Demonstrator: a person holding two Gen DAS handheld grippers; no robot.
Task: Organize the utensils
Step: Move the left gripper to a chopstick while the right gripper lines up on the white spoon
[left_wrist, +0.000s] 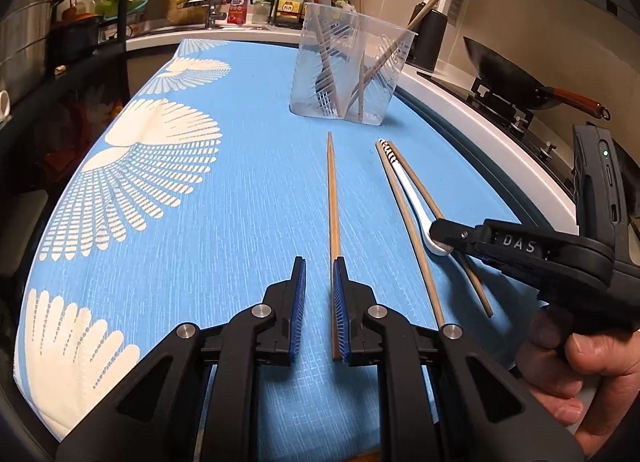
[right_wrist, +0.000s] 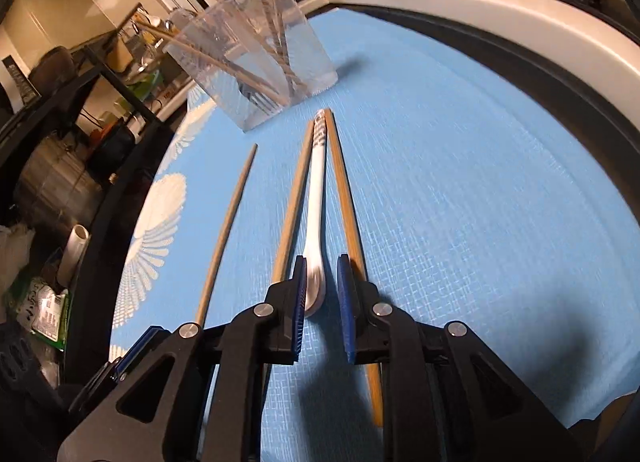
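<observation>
A lone wooden chopstick (left_wrist: 333, 201) lies on the blue cloth (left_wrist: 240, 221). Its near end sits between the fingers of my left gripper (left_wrist: 319, 262), against the right pad, with a gap to the left pad. A white spoon (right_wrist: 316, 197) with a patterned handle lies between two more chopsticks (right_wrist: 294, 201) (right_wrist: 344, 189). My right gripper (right_wrist: 321, 260) straddles the spoon's bowl, jaws narrow, with a gap on the right side. In the left wrist view the right gripper (left_wrist: 440, 232) rests over that bowl. A clear plastic holder (left_wrist: 348, 73) beyond holds several chopsticks.
A person's hand (left_wrist: 580, 374) grips the right tool's handle. A wok (left_wrist: 508, 77) sits on the stove past the white counter edge (left_wrist: 480, 133) on the right. Sink and faucet (left_wrist: 212, 1) are at the back, and a dark shelf rack (left_wrist: 80, 41) stands at the left.
</observation>
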